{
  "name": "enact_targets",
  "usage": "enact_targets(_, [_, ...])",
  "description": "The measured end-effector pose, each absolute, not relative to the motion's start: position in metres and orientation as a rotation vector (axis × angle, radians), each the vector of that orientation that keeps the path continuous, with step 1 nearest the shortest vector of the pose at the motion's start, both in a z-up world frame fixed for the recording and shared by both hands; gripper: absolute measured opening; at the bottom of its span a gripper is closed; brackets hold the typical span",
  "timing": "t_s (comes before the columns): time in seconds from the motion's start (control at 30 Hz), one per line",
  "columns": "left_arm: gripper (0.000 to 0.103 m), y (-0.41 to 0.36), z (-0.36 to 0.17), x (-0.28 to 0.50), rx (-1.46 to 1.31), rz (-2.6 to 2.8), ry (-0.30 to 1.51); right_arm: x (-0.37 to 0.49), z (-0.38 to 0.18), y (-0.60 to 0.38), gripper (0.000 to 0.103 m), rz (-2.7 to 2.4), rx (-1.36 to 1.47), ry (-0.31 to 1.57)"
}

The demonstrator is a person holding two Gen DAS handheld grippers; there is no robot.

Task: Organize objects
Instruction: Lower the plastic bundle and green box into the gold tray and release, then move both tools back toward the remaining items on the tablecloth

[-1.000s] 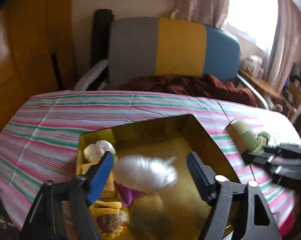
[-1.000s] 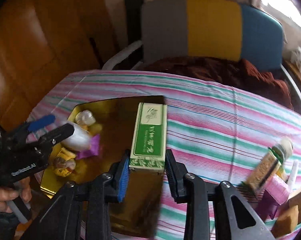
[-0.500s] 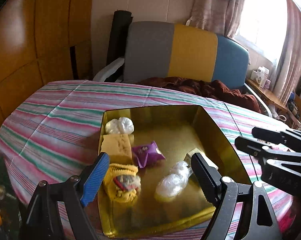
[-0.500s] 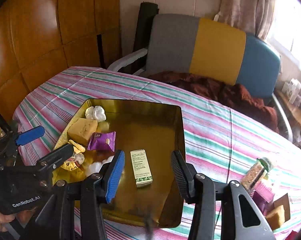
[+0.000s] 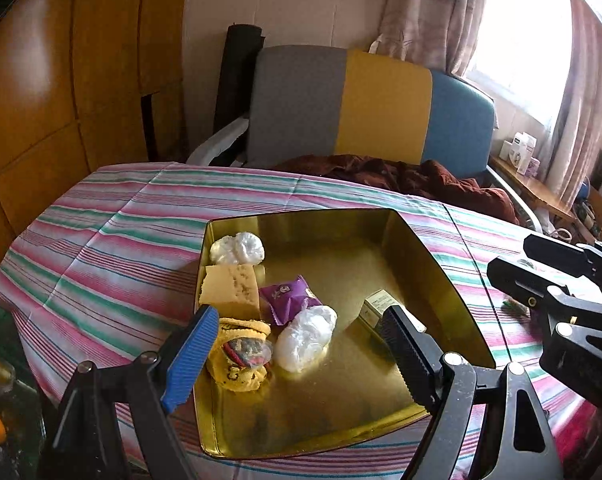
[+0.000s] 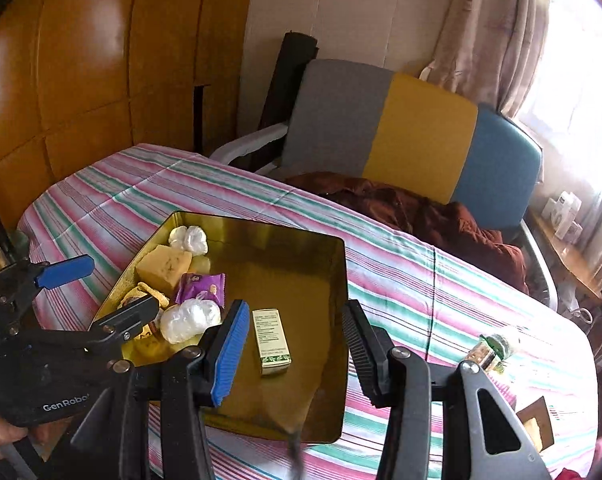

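The green-and-white carton [image 6: 271, 340] is seen lying flat in the gold tin [image 6: 343, 280]; both the right gripper [image 6: 295, 350] and left gripper [image 5: 297, 354] are empty, jaws apart; being light, stiff card (probably crushable), it is best pinched across its long sides.

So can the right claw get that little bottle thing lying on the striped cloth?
Probably yes. The right claw is open and holds nothing, and the small bottle lies alone on the tablecloth, off to its right beside the gold tin. Nothing blocks the way.
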State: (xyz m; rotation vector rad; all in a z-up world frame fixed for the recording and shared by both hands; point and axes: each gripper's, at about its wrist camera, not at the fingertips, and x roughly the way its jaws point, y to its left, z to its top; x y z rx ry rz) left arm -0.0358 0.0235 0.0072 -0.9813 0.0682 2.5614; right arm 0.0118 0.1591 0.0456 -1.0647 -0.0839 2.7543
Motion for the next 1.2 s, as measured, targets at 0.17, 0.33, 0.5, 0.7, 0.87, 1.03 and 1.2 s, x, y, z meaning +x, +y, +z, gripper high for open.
enact_targets(0.17, [0.084, 0.027, 0.010, -0.032, -0.970, 2.558, 0.086, 0.016, 0.047, 0.161, 0.049, 2.752, -1.052, -0.082])
enact_targets(0.33, [0.084, 0.032, 0.015, -0.027, -0.953, 2.555, 0.100, 0.026, 0.053, 0.167, 0.049, 2.760, -1.019, -0.055])
enact_targets(0.5, [0.084, 0.039, 0.018, -0.024, -0.942, 2.546, 0.119, 0.035, 0.059, 0.174, 0.049, 2.767, -0.986, -0.026])
enact_targets(0.7, [0.084, 0.049, 0.017, -0.022, -0.945, 2.534, 0.148, 0.041, 0.061, 0.181, 0.049, 2.766, -0.971, -0.013])
enact_targets(0.87, [0.084, 0.056, 0.016, -0.021, -0.947, 2.528, 0.173, 0.044, 0.060, 0.188, 0.049, 2.750, -0.964, -0.011])
enact_targets(1.03, [0.084, 0.064, 0.017, -0.020, -0.945, 2.518, 0.192, 0.047, 0.058, 0.198, 0.049, 2.726, -0.961, -0.004])
enact_targets(1.2, [0.084, 0.074, 0.016, -0.019, -0.941, 2.502, 0.220, 0.049, 0.054, 0.209, 0.050, 2.708, -0.962, 0.015])
